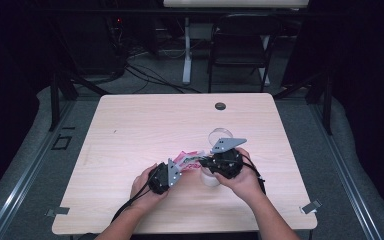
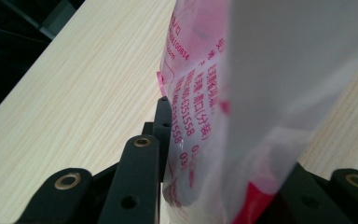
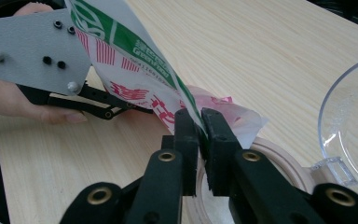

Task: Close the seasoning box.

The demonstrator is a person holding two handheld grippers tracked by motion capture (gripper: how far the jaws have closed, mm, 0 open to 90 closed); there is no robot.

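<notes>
A plastic packet [image 1: 187, 159] printed in pink, white and green hangs stretched between both grippers above the table's front middle. My left gripper [image 1: 179, 166] grips one end; in the left gripper view the packet [image 2: 261, 93] stands between the black jaws [image 2: 214, 158] and hides the right one. My right gripper [image 1: 203, 162] pinches the other end; its jaws [image 3: 200, 126] stand close together on the packet's [image 3: 135, 60] edge, over a round wooden-rimmed container [image 3: 279, 158]. The container [image 1: 211, 178] sits just under the right hand.
A clear round lid [image 1: 221, 135] lies on the table [image 1: 145, 125] behind the right gripper, and it is seen as the clear lid [image 3: 349, 116] in the right gripper view. A cable hole [image 1: 220, 106] sits near the far edge. A chair [image 1: 242, 40] stands beyond the table.
</notes>
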